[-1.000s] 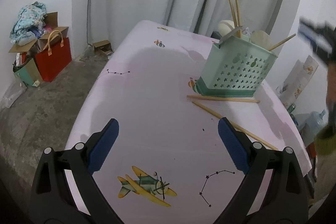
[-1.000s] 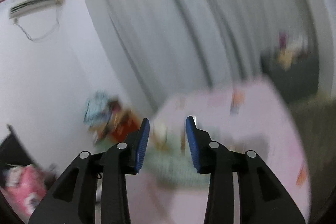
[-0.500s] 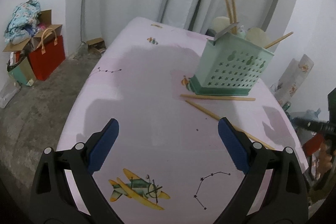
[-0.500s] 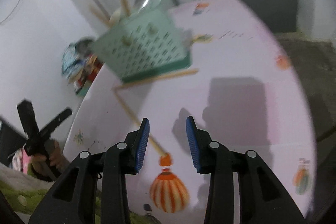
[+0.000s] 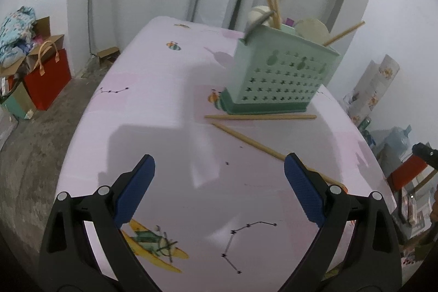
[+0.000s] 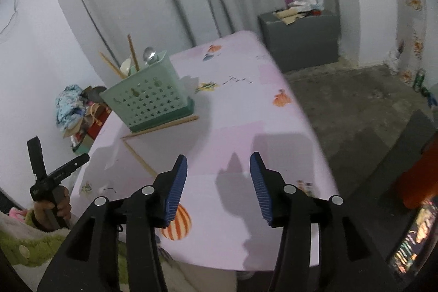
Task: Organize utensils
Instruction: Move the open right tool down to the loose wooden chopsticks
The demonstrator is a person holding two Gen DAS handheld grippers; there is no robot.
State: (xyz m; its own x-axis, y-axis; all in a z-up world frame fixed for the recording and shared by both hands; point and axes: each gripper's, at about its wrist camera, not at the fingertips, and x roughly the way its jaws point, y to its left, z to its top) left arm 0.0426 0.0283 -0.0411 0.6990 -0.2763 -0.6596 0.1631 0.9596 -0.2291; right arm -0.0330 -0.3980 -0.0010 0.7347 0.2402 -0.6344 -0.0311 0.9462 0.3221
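A mint-green perforated utensil holder [image 5: 282, 78] stands on the pink table [image 5: 153, 100], with chopsticks, spoons and a metal utensil sticking up out of it. Two loose chopsticks lie in front of it: one [image 5: 260, 116] along its base, one [image 5: 246, 140] running diagonally towards the right edge. My left gripper [image 5: 219, 158] hovers open over the near part of the table, empty. In the right wrist view the holder [image 6: 153, 97] and both chopsticks [image 6: 167, 125] [image 6: 138, 158] sit to the left. My right gripper [image 6: 218, 156] is above the table, its jaws opening with nothing between them.
A hand holds the left gripper [image 6: 52, 171] at the table's left corner in the right wrist view. A grey cabinet [image 6: 301, 40] stands beyond the table by the curtains. A red bag [image 5: 46, 78] and boxes sit on the floor to the left. Clutter lines the right wall.
The right gripper swung down from facing the wall and curtains to over the table, and its jaws spread wider. The left gripper shifted slightly, still open.
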